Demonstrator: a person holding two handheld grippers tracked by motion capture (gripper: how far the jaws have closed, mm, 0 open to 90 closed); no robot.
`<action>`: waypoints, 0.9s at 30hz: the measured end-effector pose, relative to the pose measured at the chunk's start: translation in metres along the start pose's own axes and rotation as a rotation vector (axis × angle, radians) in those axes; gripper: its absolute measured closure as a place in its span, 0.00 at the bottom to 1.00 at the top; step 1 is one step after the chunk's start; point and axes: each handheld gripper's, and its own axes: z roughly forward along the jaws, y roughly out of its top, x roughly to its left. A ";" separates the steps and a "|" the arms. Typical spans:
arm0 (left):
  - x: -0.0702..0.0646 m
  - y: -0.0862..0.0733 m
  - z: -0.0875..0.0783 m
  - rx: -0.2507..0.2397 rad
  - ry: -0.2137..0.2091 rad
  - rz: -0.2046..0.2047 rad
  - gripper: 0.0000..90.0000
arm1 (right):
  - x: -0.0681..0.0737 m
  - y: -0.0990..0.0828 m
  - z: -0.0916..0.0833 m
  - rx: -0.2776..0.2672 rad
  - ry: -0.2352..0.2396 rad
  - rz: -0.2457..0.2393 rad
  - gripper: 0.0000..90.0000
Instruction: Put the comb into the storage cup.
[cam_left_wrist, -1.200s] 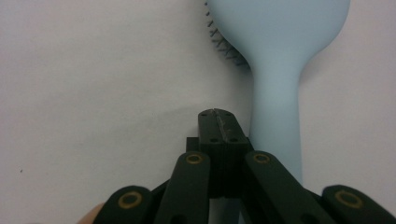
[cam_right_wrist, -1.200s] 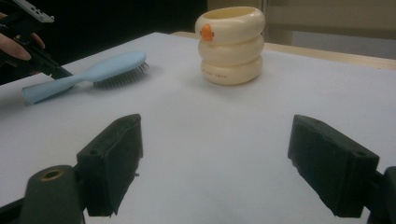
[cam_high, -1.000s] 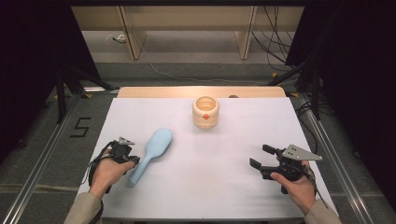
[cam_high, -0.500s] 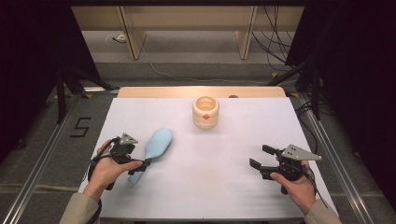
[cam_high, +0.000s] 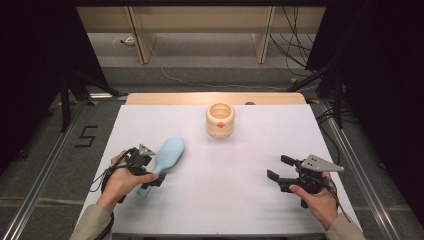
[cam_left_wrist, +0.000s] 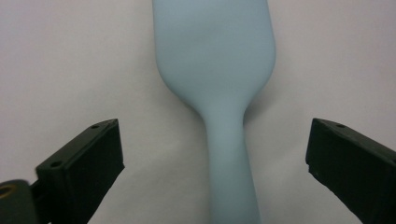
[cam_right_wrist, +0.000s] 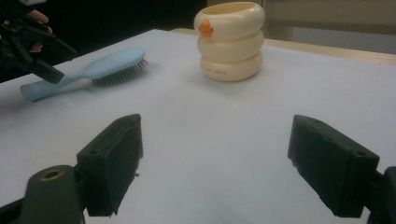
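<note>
A pale blue hairbrush (cam_high: 169, 153) lies bristles down on the white table (cam_high: 235, 200), left of centre. My left gripper (cam_high: 151, 174) straddles its handle (cam_left_wrist: 231, 172). The jaws have just been opening and now stand wide, with the handle between them and clear of both pads (cam_left_wrist: 86, 165). In the right gripper view the hairbrush (cam_right_wrist: 105, 65) lies at far left with the left gripper (cam_right_wrist: 32, 46) over its handle. My right gripper (cam_high: 278, 167) hovers open and empty at the near right (cam_right_wrist: 215, 128).
A cream ringed cup (cam_high: 220, 120) with an orange duck mark stands at the table's far middle, and in the right gripper view the cup (cam_right_wrist: 231, 42) is ahead. A wooden strip (cam_high: 165, 98) edges the far side. Dark floor and rails flank the table.
The left gripper's jaws have spread apart off the hairbrush handle, and the left hand has shifted slightly. The hairbrush lies about where it was. The right gripper has kept still.
</note>
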 end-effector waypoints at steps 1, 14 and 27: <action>0.000 0.001 0.001 0.013 0.005 0.003 0.05 | 0.000 0.000 0.000 0.001 0.000 0.000 0.21; 0.000 0.013 0.016 0.163 0.028 -0.044 0.18 | 0.000 0.000 0.000 -0.001 -0.005 -0.003 0.21; 0.000 0.017 0.023 0.226 0.012 -0.127 0.36 | 0.000 0.000 0.000 0.001 -0.005 -0.006 0.21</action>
